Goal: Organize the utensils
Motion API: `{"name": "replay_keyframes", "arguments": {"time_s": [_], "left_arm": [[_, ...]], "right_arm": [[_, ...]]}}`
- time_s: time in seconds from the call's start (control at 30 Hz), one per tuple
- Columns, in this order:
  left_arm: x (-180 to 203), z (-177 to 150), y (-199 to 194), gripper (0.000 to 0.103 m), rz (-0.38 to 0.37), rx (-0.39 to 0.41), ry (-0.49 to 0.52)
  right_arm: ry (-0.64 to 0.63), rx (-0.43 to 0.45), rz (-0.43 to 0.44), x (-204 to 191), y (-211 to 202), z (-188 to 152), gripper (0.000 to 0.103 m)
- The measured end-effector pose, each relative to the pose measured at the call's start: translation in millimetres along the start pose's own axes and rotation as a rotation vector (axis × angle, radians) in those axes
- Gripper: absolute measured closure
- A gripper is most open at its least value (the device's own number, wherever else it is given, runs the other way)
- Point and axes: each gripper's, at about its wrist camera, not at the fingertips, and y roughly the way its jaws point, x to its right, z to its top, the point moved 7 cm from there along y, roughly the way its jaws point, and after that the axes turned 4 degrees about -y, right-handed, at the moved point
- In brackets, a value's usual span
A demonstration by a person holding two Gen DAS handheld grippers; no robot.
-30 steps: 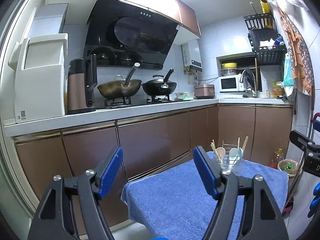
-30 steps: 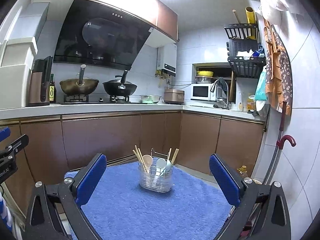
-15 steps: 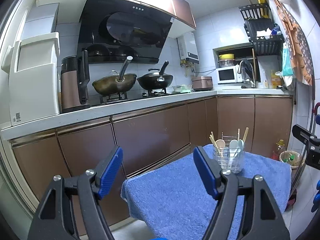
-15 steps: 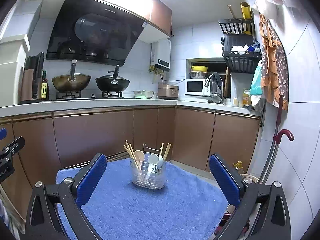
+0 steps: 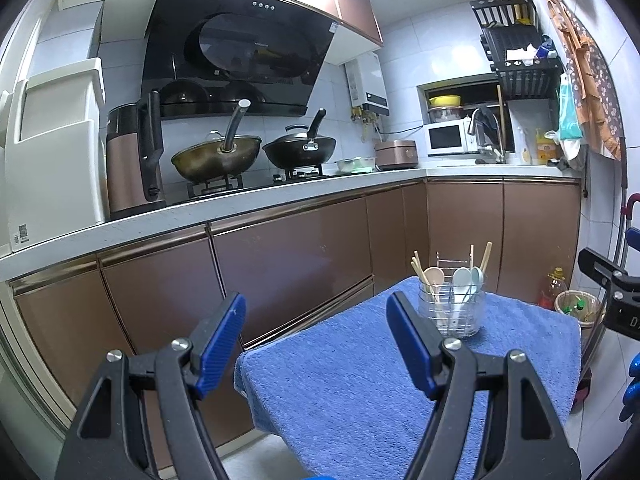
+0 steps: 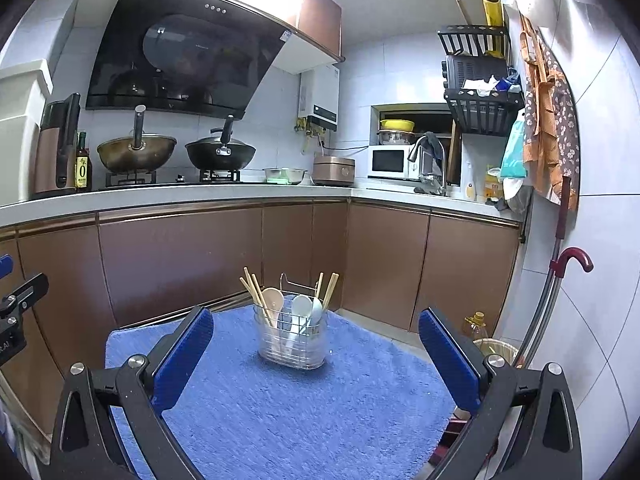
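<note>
1. The left gripper has its fingers wide apart and holds nothing.
2. The right gripper is wide too, with nothing in it.
3. The utensil holder with spoons and chopsticks stands on the blue surface, away from both.

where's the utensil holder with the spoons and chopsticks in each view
Left wrist view: the utensil holder stands right of centre, on the far part of the blue towel, just beyond the right blue pad of the open left tongs.
Right wrist view: the holder stands near the middle, framed between the pads of the open right tongs.
Shared landmark: the white microwave on the counter.
</note>
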Motion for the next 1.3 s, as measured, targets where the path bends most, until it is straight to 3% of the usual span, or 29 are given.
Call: {"name": "replay_keyframes", "arguments": {"time_s": [1.3], "left_arm": [[0.5, -4.8, 4.4, 0.032, -0.009, -0.019, 0.006]], "right_arm": [[0.005, -0.015, -0.001, 8.0, 3.5, -5.2, 0.000]]}}
